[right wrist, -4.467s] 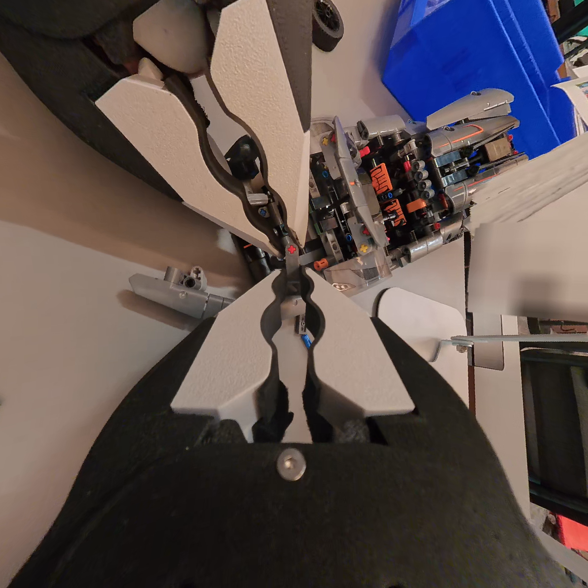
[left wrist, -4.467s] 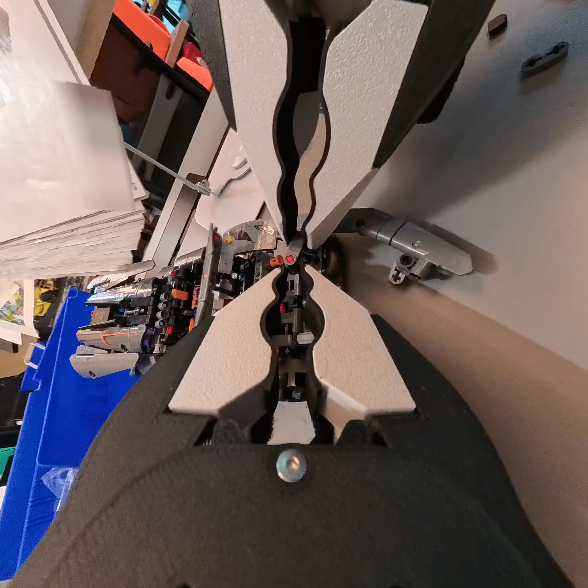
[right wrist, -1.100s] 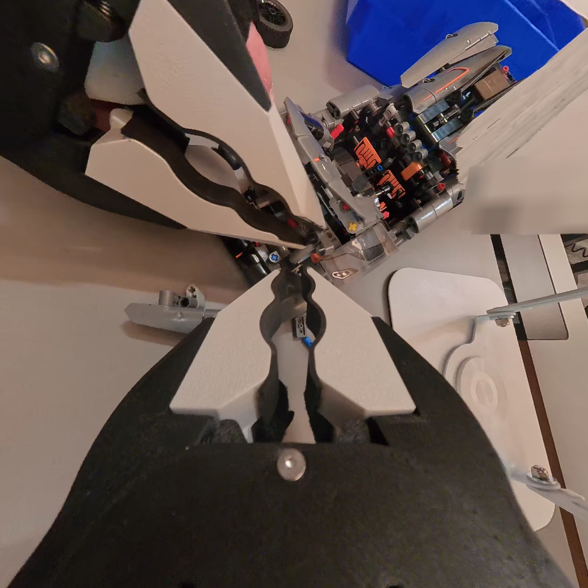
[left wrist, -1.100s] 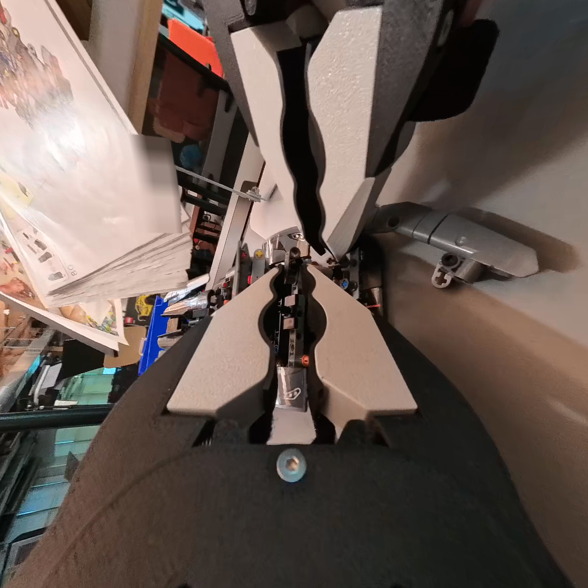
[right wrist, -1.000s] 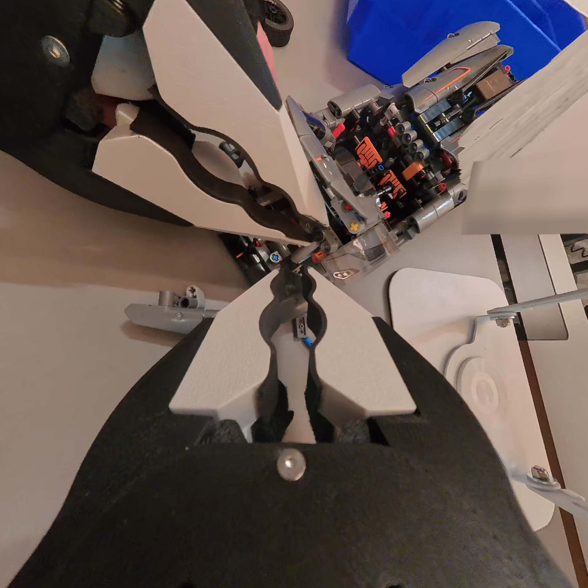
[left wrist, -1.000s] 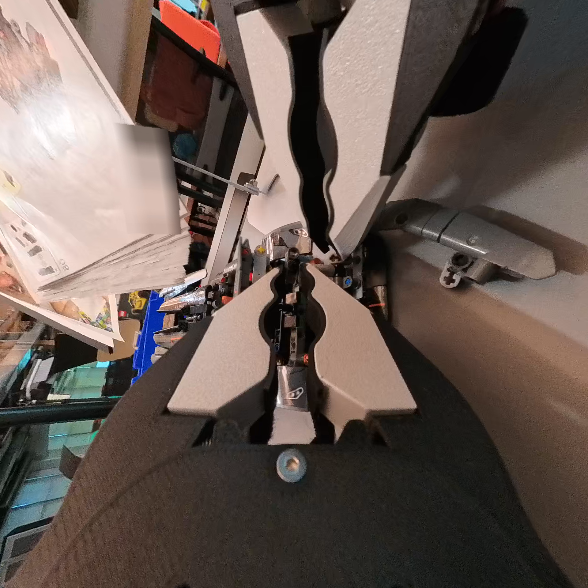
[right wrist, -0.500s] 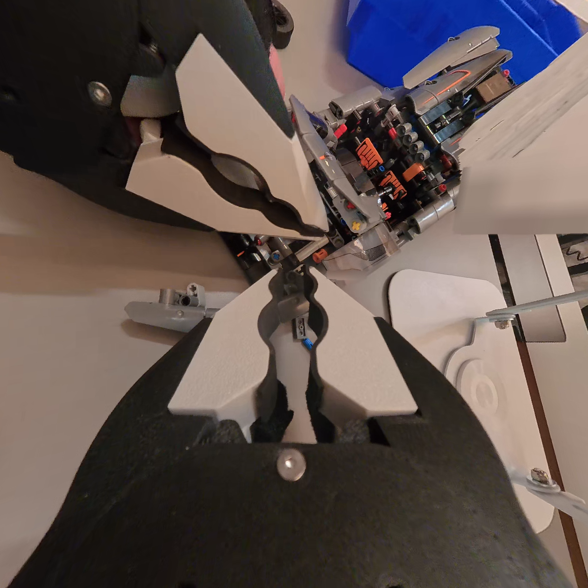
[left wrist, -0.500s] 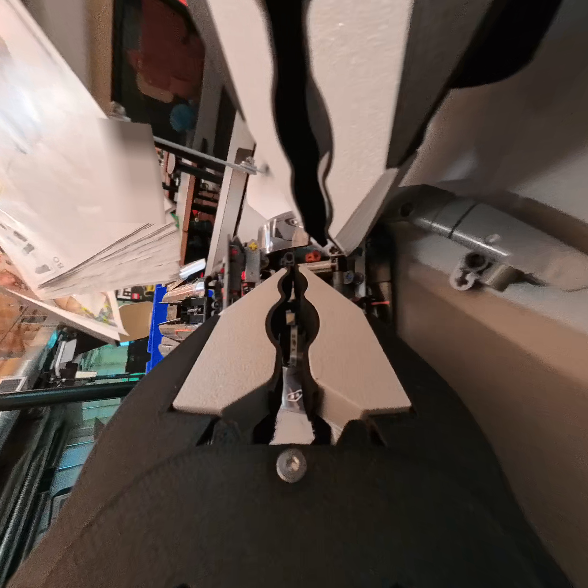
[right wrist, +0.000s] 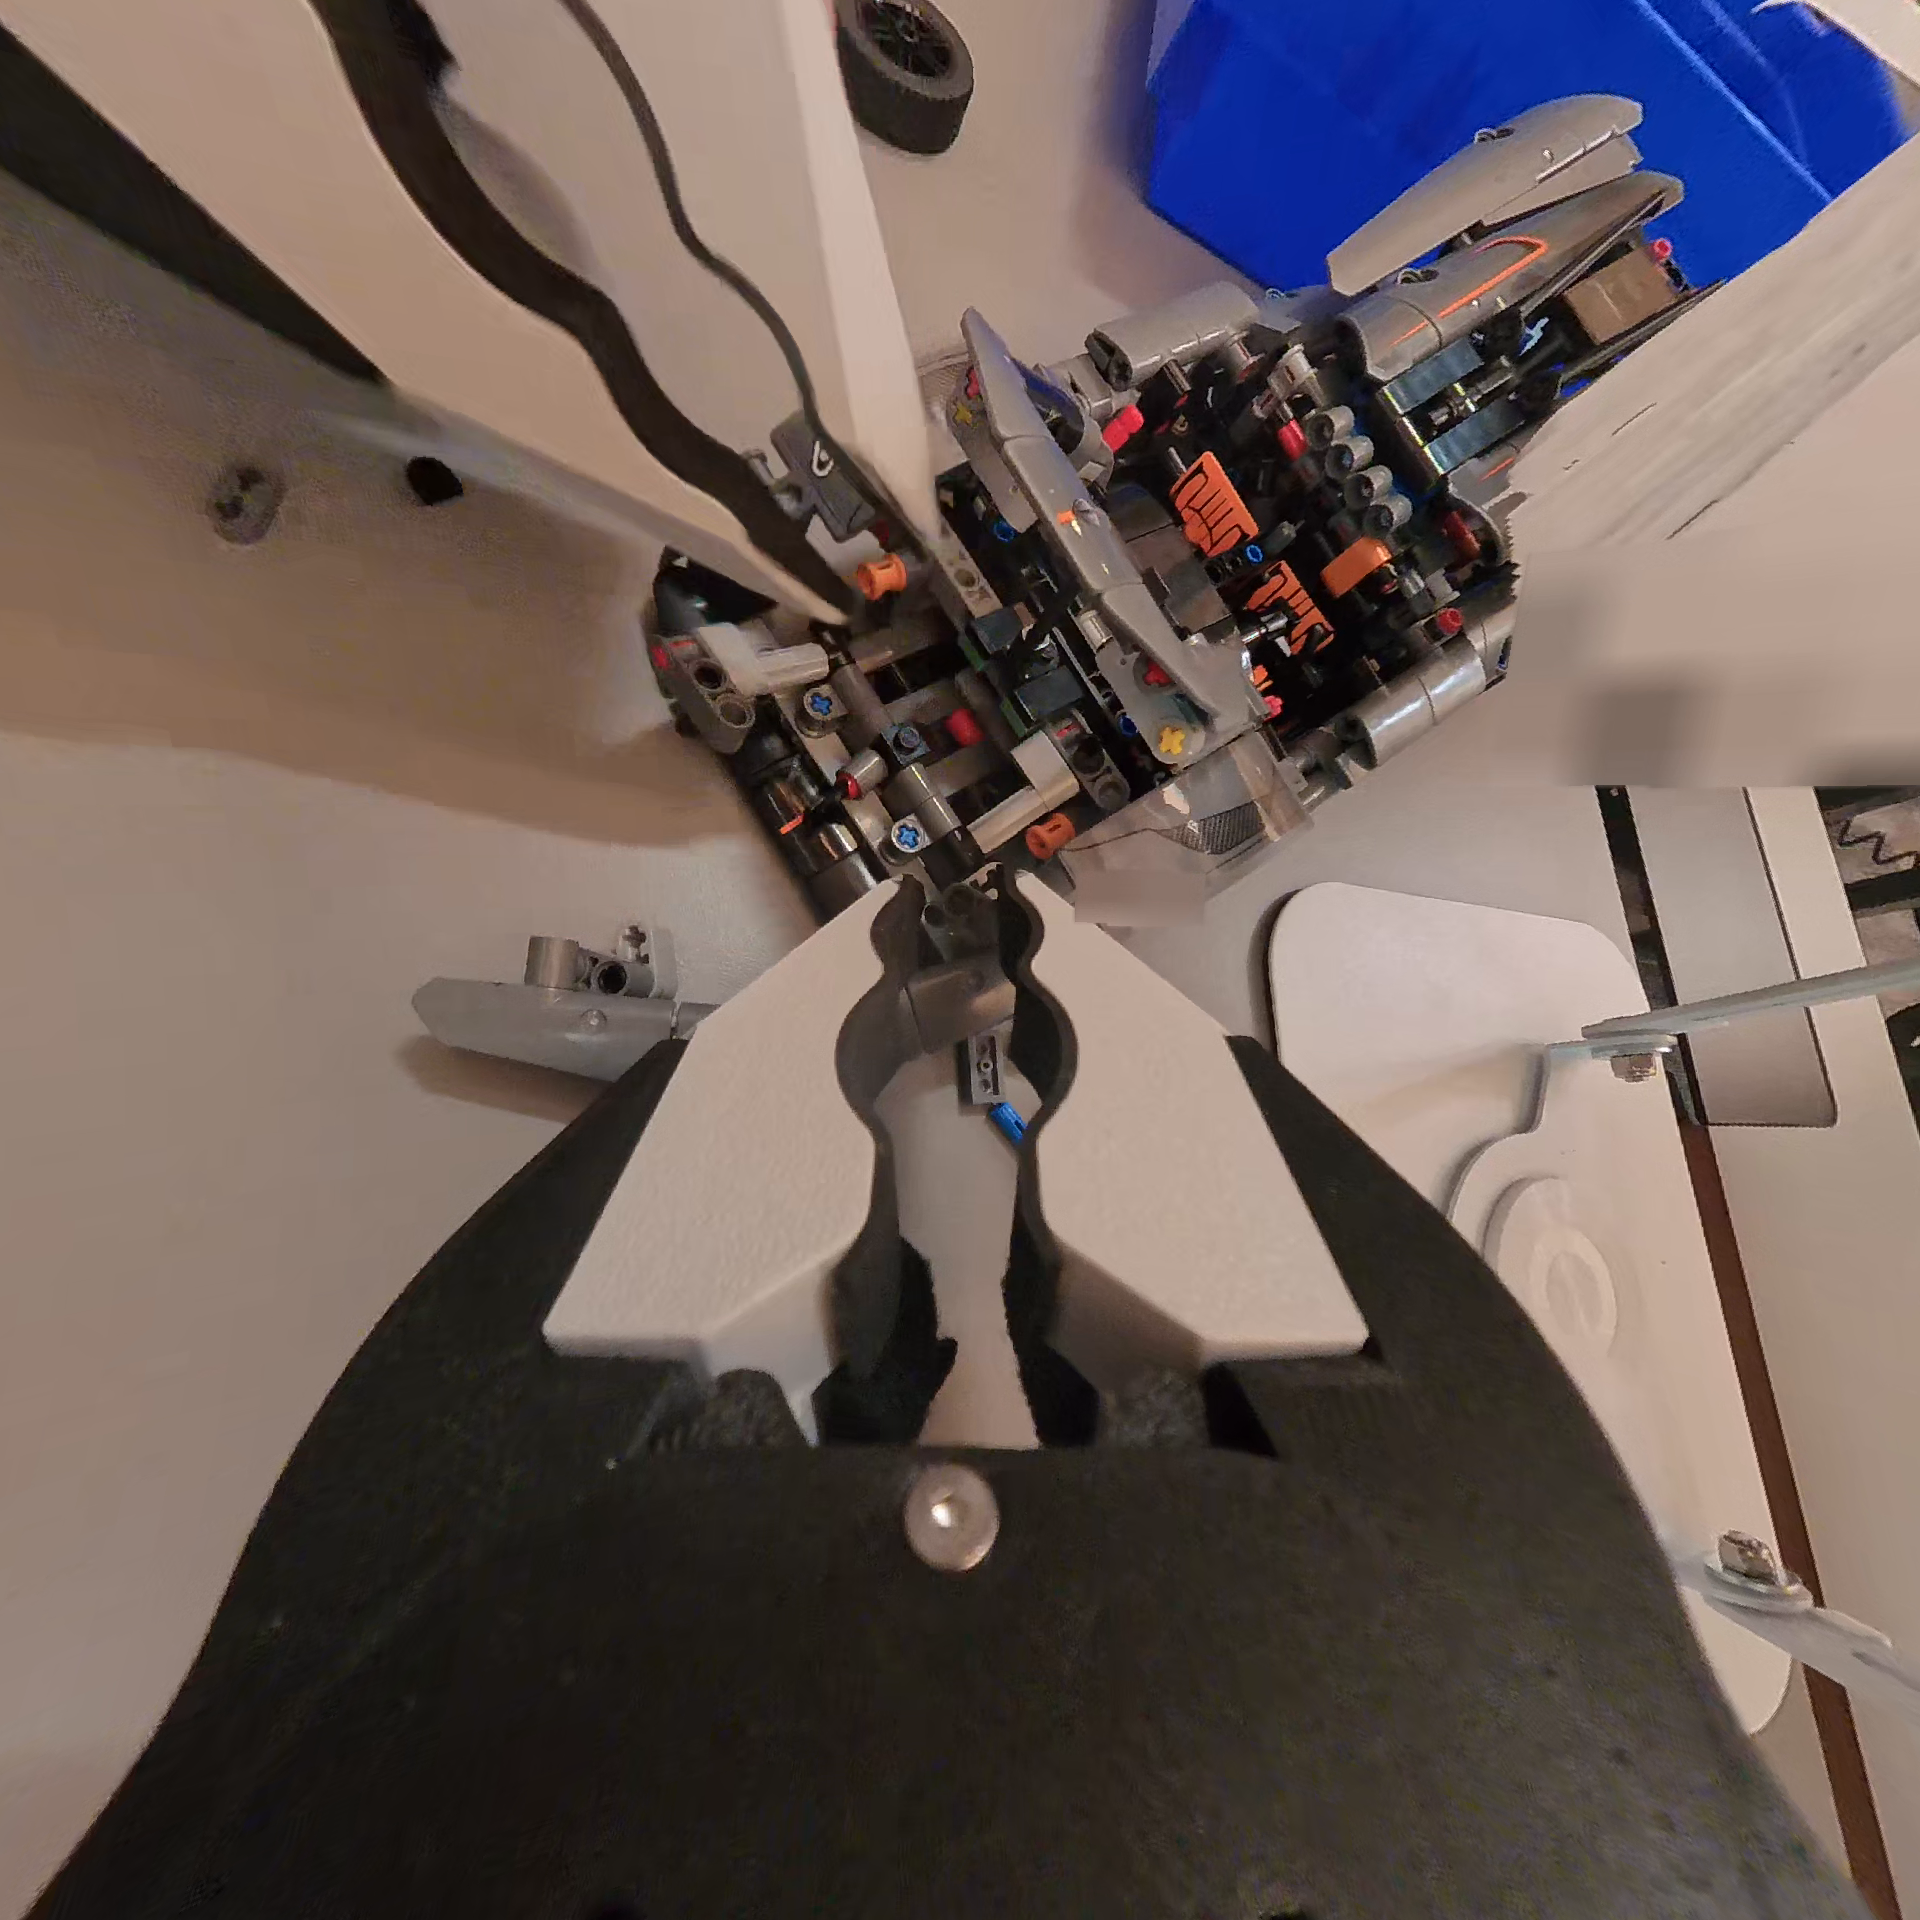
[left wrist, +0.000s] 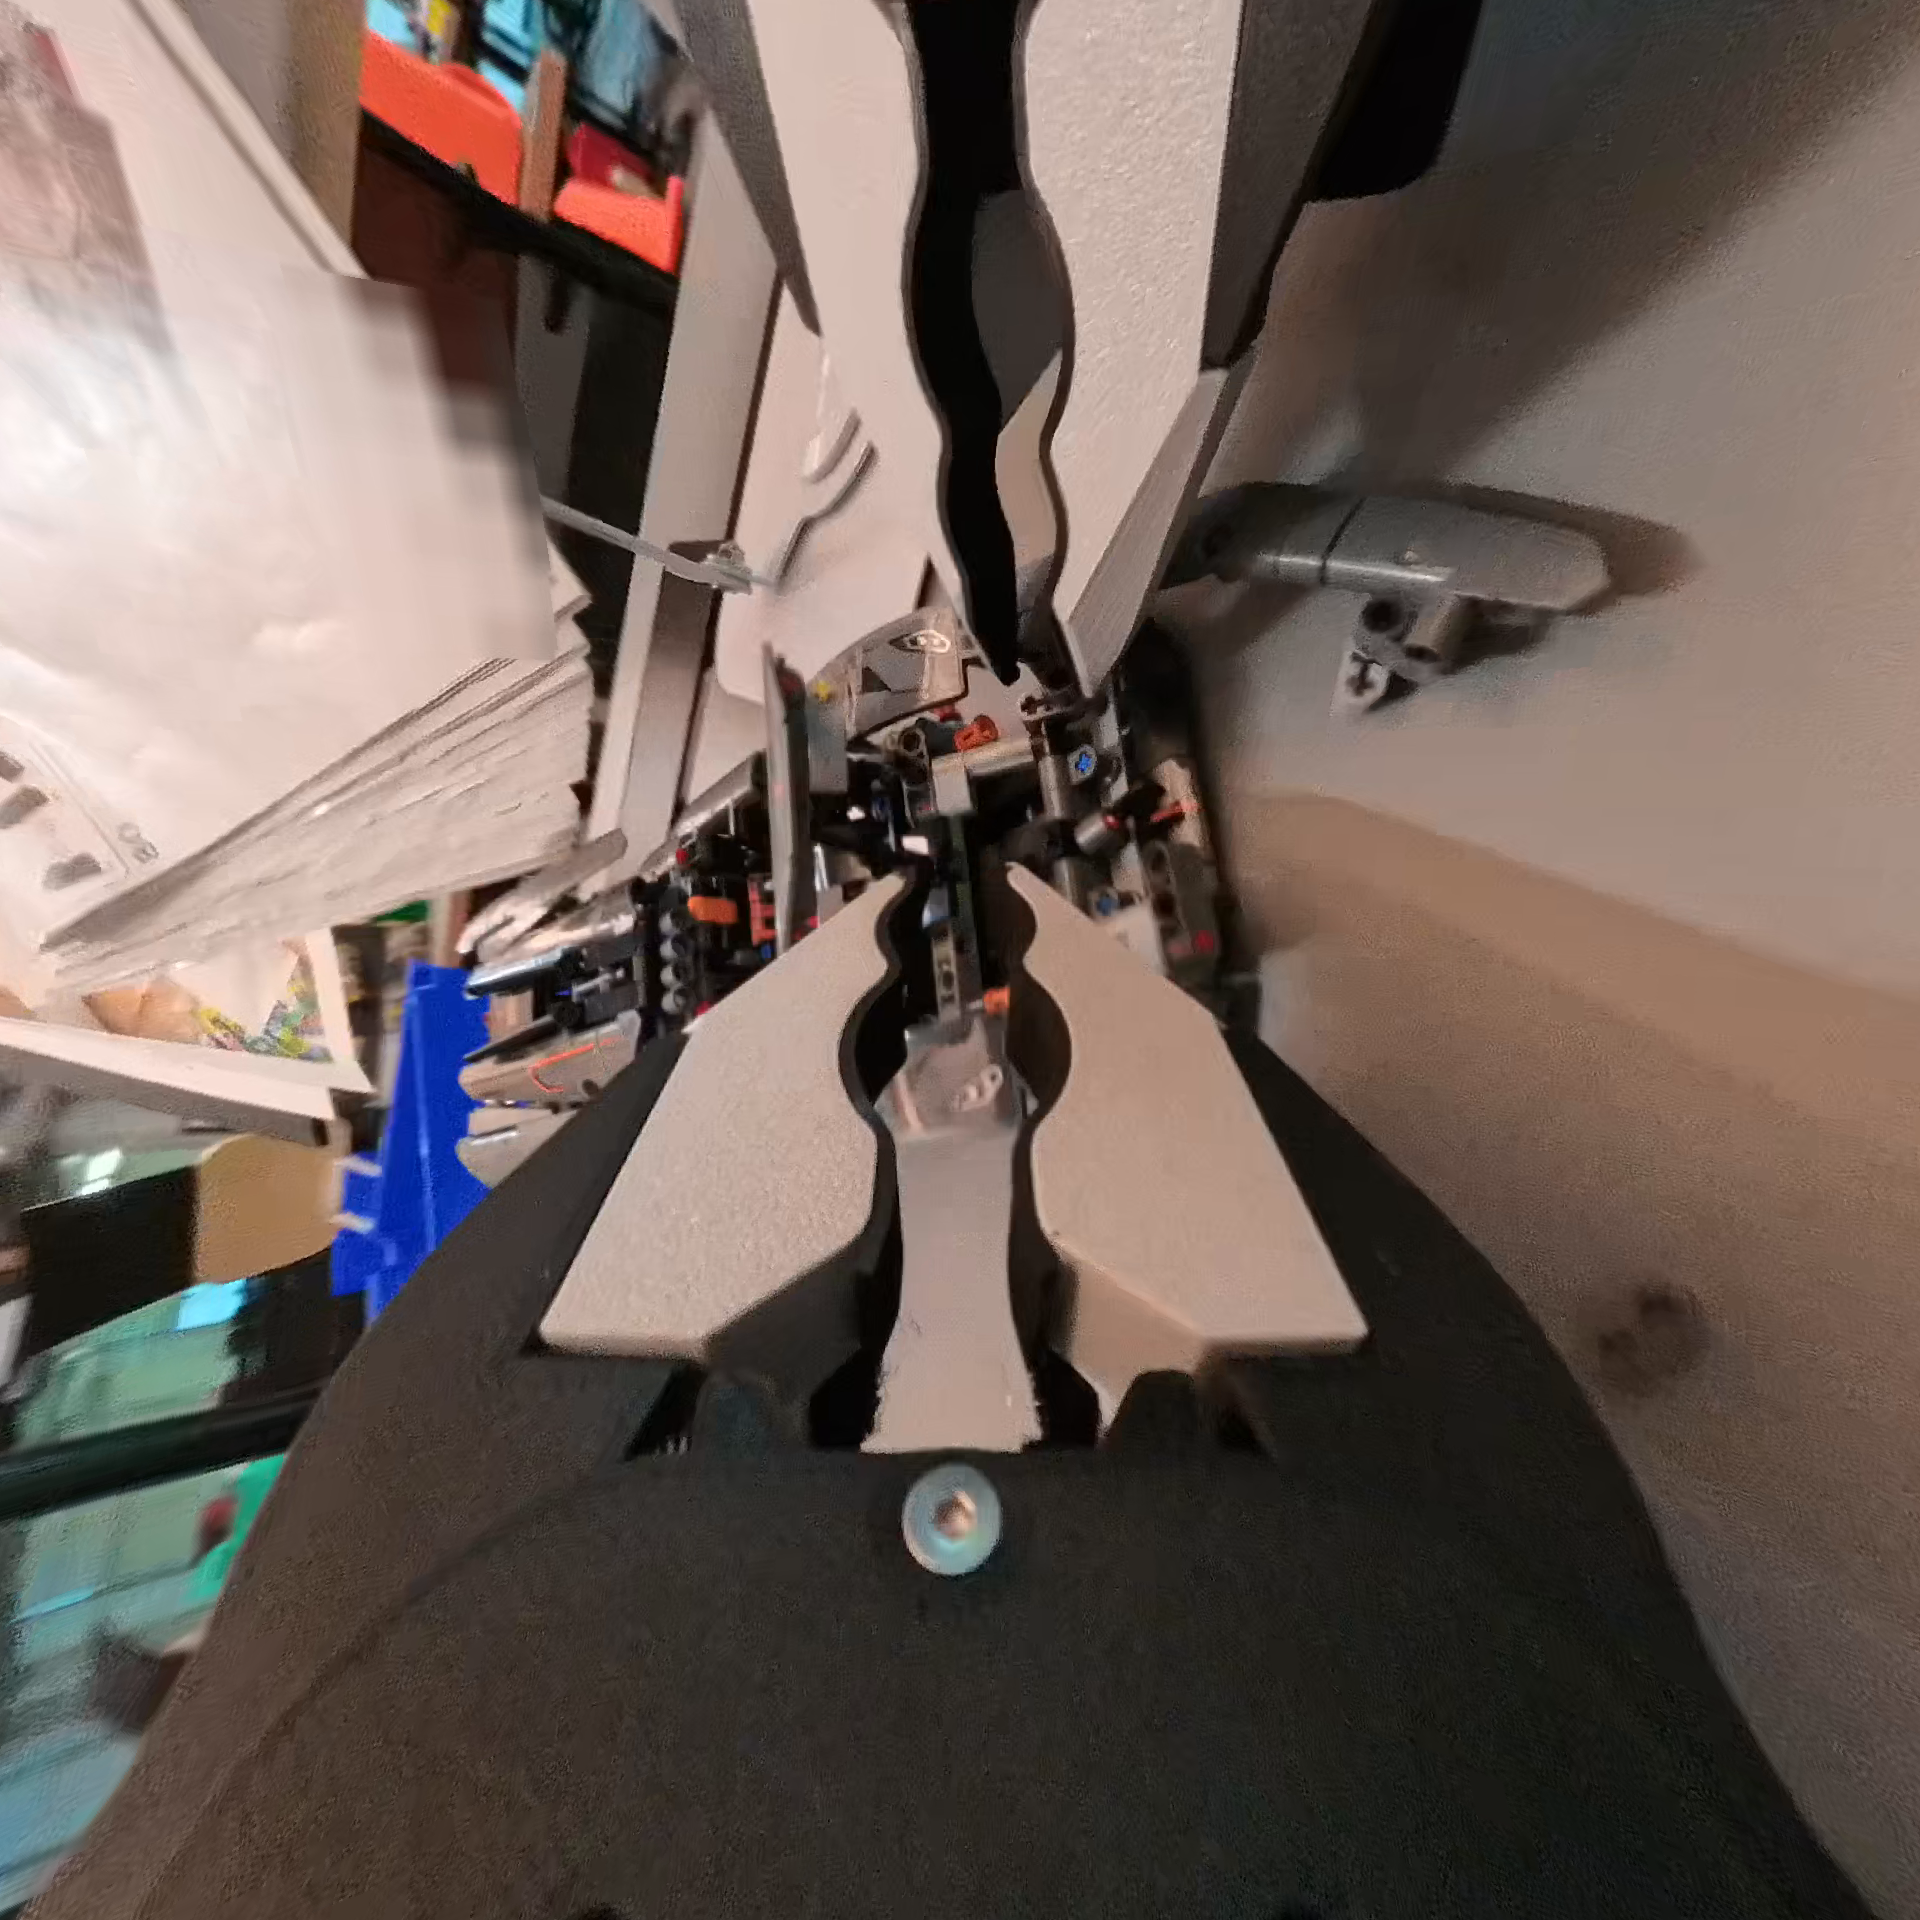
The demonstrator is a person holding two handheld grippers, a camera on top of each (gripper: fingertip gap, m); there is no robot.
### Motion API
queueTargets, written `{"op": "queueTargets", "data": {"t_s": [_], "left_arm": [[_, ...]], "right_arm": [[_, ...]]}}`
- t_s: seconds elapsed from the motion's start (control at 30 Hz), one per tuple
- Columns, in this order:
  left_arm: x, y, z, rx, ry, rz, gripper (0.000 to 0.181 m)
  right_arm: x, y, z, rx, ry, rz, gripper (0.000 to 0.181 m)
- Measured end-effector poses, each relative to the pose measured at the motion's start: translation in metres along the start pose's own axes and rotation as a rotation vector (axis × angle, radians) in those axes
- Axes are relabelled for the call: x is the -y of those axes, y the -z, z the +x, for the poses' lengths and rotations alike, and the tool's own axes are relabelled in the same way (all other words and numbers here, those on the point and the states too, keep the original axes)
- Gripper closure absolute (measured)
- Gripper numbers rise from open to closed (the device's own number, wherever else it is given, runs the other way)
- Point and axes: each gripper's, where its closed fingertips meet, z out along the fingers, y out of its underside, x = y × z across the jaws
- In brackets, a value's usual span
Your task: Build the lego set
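The grey, black and orange Lego car model [right wrist: 1195,582] lies on the white table, and its front also shows in the left wrist view [left wrist: 935,790]. My right gripper [right wrist: 958,881] is shut on a small dark grey Lego piece [right wrist: 951,1003] and holds it against the model's front corner. It comes in from the top of the left wrist view [left wrist: 1039,681]. My left gripper [left wrist: 956,875] has its jaws a little apart around the model's front end. It is blurred at the upper left of the right wrist view [right wrist: 878,566].
A loose grey panel piece [right wrist: 551,1013] lies on the table beside the model [left wrist: 1434,566]. A blue bin [right wrist: 1403,135] and a black wheel [right wrist: 904,83] lie behind the model. An open instruction booklet [left wrist: 260,623] stands at the left. A white stand base [right wrist: 1455,1039] lies at the right. My hands' fingertips stand some 5 centimetres from each other.
My left gripper's jaws have parted from nearly closed, and it has drawn back from the model's front. My right gripper stays shut on its grey piece at the front corner.
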Motion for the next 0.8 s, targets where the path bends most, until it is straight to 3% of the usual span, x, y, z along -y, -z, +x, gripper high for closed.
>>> {"op": "queueTargets", "data": {"t_s": [0.17, 0.33, 0.53, 0.67, 0.8], "left_arm": [[-0.010, 0.021, 0.015, -0.083, 0.047, 0.052, 0.160], [-0.004, 0.014, 0.029, -0.093, 0.015, 0.047, 0.150], [-0.007, 0.005, 0.014, 0.038, 0.009, 0.002, 0.158], [0.004, 0.012, 0.031, -0.068, -0.015, 0.078, 0.147], [-0.002, 0.009, 0.032, -0.073, -0.009, 0.054, 0.142]], "right_arm": [[0.000, -0.001, 0.000, 0.001, -0.005, 0.004, 0.169], [0.000, -0.001, -0.001, -0.002, -0.003, 0.001, 0.168], [0.000, -0.001, -0.001, -0.003, 0.001, 0.001, 0.168], [0.000, 0.000, -0.001, -0.004, 0.005, -0.001, 0.168], [0.000, -0.001, -0.001, -0.005, 0.008, -0.001, 0.168]]}}
